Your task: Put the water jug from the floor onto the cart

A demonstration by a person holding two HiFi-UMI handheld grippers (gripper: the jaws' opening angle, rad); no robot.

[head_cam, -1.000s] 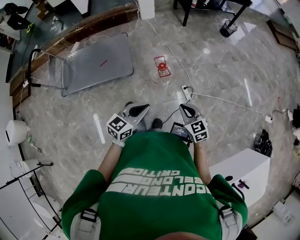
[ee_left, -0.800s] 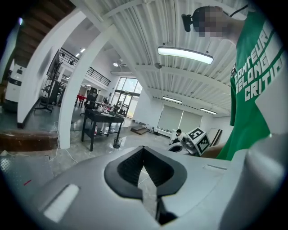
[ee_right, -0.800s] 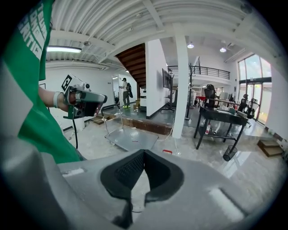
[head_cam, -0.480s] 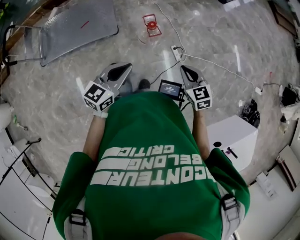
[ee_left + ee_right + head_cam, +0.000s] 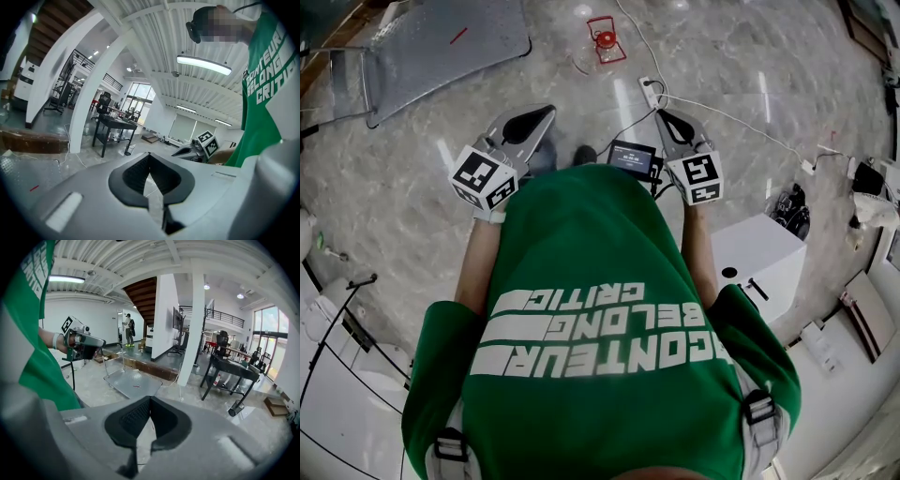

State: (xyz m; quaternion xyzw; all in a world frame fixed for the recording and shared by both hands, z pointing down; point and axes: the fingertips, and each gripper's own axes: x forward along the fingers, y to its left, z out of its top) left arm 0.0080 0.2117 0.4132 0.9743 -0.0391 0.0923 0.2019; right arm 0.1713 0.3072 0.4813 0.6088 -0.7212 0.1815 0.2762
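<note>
Far left, head view: cart [image 5: 441,42], flat platform type, with a textured metal deck and an upright tubular handle at its left end, parked on the marble floor [image 5: 394,187]. One small red mark on the deck.

Next right: left gripper [image 5: 546,111], held out ahead of the person's green shirt [image 5: 600,309], marker cube toward the wrist, nose aimed roughly toward the near right corner of the cart. In the left gripper view, both jaws clenched tip to tip, nothing grasped between the pads; only floor visible through the hollow behind the tips.

Centre, top of the head view: water jug [image 5: 605,42], clear-bodied with a red cap and a red handle frame, standing upright on the floor. Position: to the right of the cart and apart from it, not on the deck; well ahead of both grippers, touched by neither.

Below the jug, at the person's waist and between the two grippers: small screen [image 5: 631,157], lit, with dark cables at its right side.

Right of centre: white power strip [image 5: 649,89], lying flat on the floor, near the jug but not touching it.

Next right: right gripper [image 5: 659,114], likewise held out ahead, nose aimed toward the power strip. In the right gripper view, jaws pressed fully together, nothing grasped. Beyond them in that view: the cart deck on the floor and a white column [image 5: 197,324].

Far right: white box [image 5: 759,258] on the floor beside the person's right arm, small dark items on its top.
</note>
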